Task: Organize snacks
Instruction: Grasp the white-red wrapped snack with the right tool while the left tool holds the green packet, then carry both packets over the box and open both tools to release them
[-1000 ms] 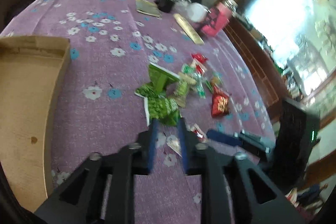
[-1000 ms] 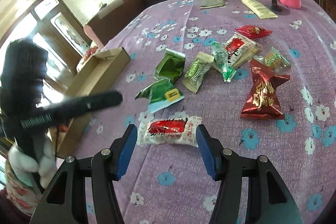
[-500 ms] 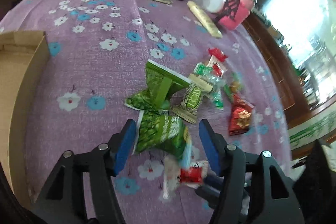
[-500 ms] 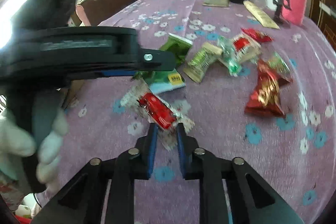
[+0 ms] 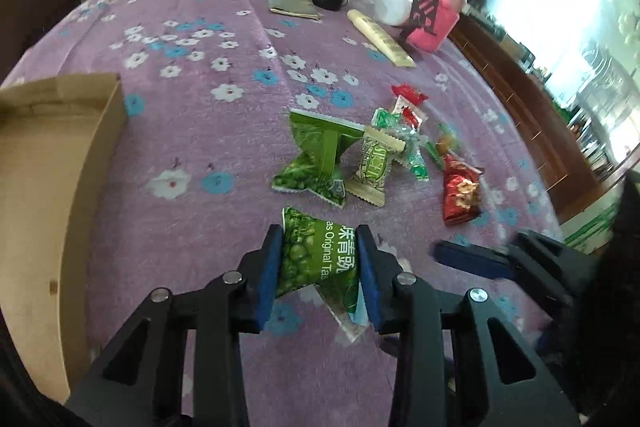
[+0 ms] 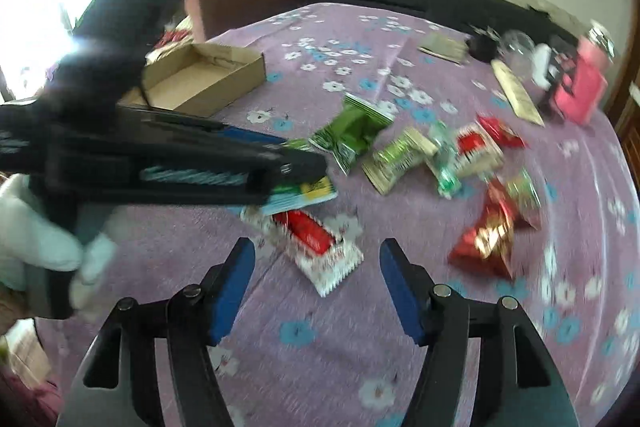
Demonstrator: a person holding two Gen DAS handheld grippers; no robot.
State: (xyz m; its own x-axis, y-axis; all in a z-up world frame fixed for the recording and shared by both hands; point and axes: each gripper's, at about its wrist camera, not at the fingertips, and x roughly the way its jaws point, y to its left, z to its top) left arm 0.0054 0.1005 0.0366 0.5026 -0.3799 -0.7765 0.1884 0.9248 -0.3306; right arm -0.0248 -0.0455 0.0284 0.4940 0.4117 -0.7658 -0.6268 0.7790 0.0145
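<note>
Clearly, sorting is barely beginning: the left claw is pinching a green pea packet between its pads, while the cardboard box off to its left is sitting empty. The right claw is hanging spread around a red-and-white packet; remaining snacks are lying ahead.
</note>
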